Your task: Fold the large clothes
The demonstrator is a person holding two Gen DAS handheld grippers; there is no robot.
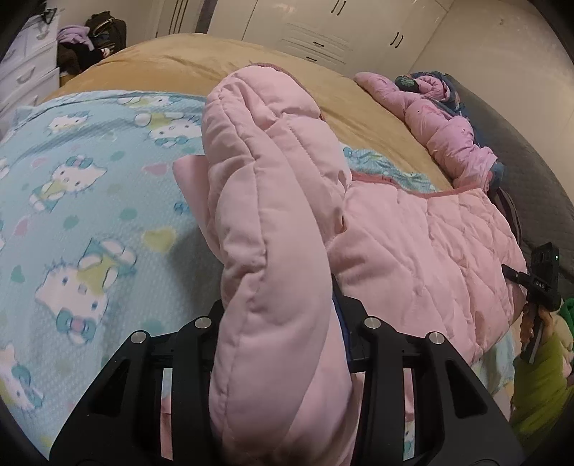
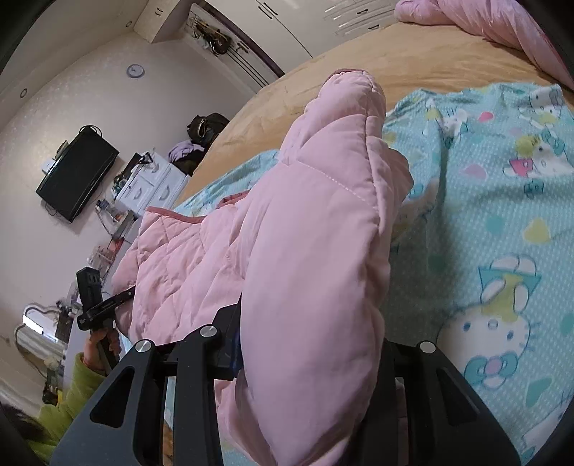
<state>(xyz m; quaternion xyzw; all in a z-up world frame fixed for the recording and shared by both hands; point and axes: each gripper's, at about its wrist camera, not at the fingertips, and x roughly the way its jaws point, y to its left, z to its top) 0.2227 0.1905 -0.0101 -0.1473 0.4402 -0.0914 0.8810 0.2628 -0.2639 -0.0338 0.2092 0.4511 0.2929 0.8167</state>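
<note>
A pink quilted jacket (image 1: 412,243) lies on a light blue Hello Kitty blanket (image 1: 89,215) spread over the bed. My left gripper (image 1: 283,344) is shut on a thick fold of the pink jacket, which rises between the jaws and hides the fingertips. My right gripper (image 2: 305,358) is shut on another thick fold of the same pink jacket (image 2: 201,265), lifted above the blanket (image 2: 502,215). The right gripper also shows at the right edge of the left wrist view (image 1: 538,283), and the left gripper at the left of the right wrist view (image 2: 93,304).
A tan bedspread (image 1: 215,61) covers the bed. A second pink-purple garment (image 1: 448,136) lies bunched at the far right by a dark pillow (image 1: 520,150). White drawers (image 2: 150,182), a wall TV (image 2: 77,175) and wardrobes (image 1: 323,32) surround the bed.
</note>
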